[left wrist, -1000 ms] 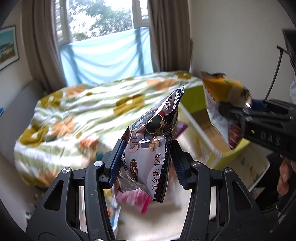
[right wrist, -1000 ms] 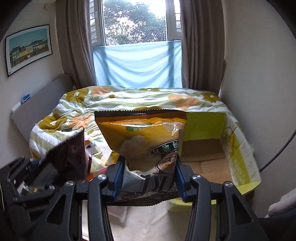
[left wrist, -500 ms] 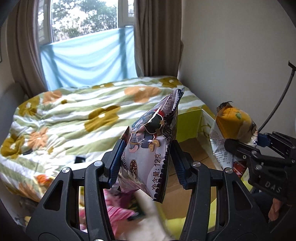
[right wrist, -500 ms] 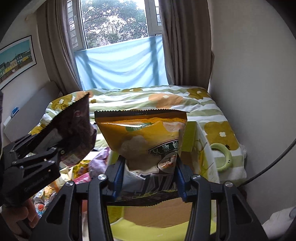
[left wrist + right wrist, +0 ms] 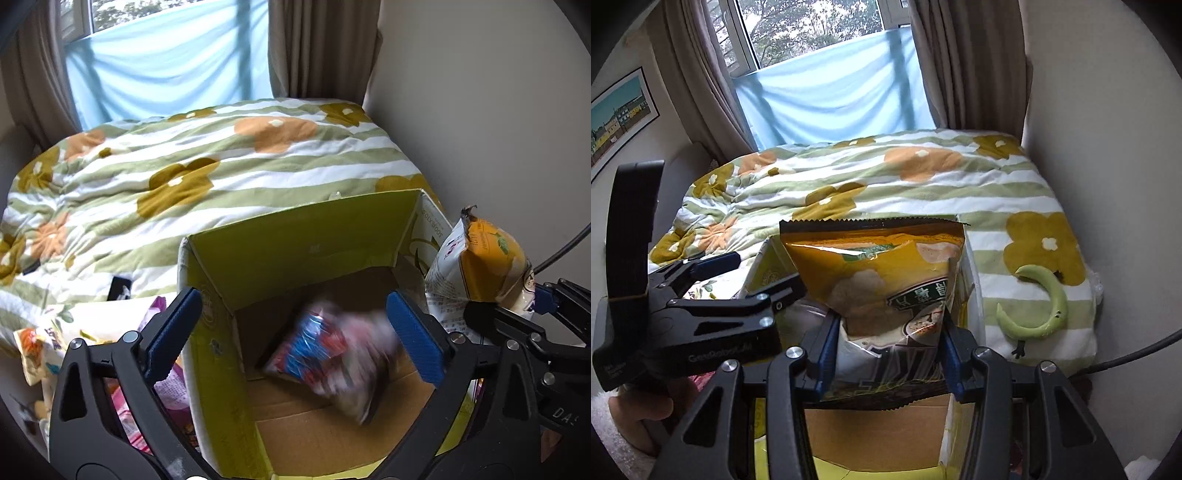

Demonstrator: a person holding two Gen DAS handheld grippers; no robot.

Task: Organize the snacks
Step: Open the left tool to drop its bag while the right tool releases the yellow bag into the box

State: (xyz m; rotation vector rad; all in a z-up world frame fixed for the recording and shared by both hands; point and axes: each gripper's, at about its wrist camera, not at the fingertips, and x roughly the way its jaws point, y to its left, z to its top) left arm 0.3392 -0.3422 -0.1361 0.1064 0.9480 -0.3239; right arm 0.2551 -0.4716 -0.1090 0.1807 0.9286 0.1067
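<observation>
A: left gripper (image 5: 293, 332) has its jaws spread wide, nothing in them. A blurry red-blue snack packet (image 5: 328, 354) is inside the yellow-green cardboard box (image 5: 295, 243).

B: right gripper (image 5: 888, 350) is clamped on the orange crinkly snack bag (image 5: 882, 273), over that box on the flowered quilt (image 5: 923, 177).

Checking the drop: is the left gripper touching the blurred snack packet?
Apart: the left wrist view shows the left gripper open, blurred snack packet below inside the box.
</observation>
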